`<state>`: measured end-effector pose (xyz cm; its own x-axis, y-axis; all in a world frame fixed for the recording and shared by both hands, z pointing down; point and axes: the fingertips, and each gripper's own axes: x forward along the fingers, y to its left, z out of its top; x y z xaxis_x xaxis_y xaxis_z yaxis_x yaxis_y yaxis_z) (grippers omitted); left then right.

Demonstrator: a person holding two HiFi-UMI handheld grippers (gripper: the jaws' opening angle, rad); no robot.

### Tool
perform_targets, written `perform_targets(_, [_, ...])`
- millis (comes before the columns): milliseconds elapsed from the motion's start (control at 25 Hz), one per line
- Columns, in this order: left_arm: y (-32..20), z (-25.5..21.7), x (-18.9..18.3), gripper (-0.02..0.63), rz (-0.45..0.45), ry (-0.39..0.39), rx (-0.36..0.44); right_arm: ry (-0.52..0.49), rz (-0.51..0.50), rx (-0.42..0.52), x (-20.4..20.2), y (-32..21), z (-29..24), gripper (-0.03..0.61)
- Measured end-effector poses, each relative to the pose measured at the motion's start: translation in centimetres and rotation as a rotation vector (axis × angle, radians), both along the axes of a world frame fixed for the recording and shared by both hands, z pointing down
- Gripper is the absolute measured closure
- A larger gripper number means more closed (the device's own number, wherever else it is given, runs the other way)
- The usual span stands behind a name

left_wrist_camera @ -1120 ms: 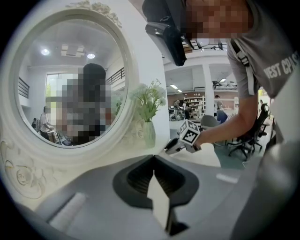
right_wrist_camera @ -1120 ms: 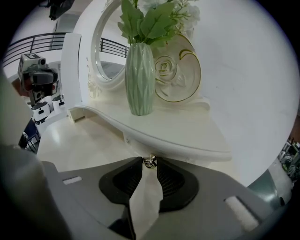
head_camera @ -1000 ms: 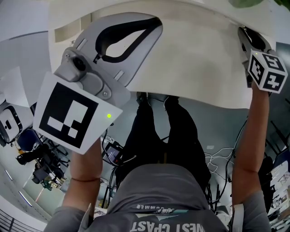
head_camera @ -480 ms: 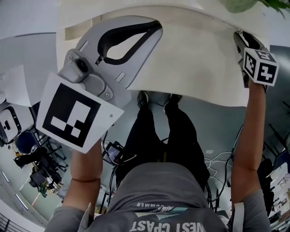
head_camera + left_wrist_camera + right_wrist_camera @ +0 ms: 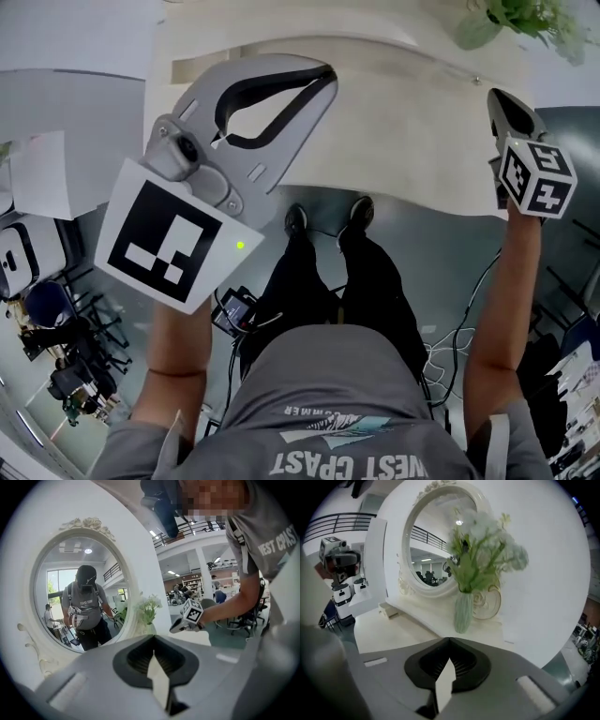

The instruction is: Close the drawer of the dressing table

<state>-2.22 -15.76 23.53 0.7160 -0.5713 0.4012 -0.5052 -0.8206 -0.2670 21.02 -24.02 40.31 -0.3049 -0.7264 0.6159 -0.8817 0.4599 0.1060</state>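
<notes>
The white dressing table (image 5: pixel 412 131) lies below me, and its drawer shows in no view. My left gripper (image 5: pixel 328 73) hovers over the table's left part, jaws shut with nothing between them; in the left gripper view the gripper (image 5: pixel 153 638) faces the oval mirror (image 5: pixel 79 597). My right gripper (image 5: pixel 497 96) is over the right end and has just been closing; it is shut on nothing. The right gripper view has the gripper (image 5: pixel 449 640) pointing at the tabletop (image 5: pixel 393 634) before a green vase of flowers (image 5: pixel 464 611). The left gripper view also catches the right gripper (image 5: pixel 174 629).
The mirror (image 5: pixel 436 545) stands at the table's back with a small white box (image 5: pixel 389 609) at its foot. The flowers (image 5: pixel 511 19) are at the far right corner. A white machine (image 5: pixel 340 573) is left of the table. Cables (image 5: pixel 450 347) lie on the floor.
Both grippers have lifted higher above the tabletop. More of the table's back edge and the flowers have come into the head view.
</notes>
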Motion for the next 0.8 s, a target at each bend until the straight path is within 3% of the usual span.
perform_targets(440, [7.0,-7.9,-2.0,0.612,0.028,0.017,0.088,-0.228,-0.192,0.261,-8.5,10.4,-20.8,0.578])
perform_targets(800, [12.5,-12.6,-5.1,0.612,0.042,0.037,0.173,-0.239,-0.288,0.34,-15.5,19.1,-29.1,0.578])
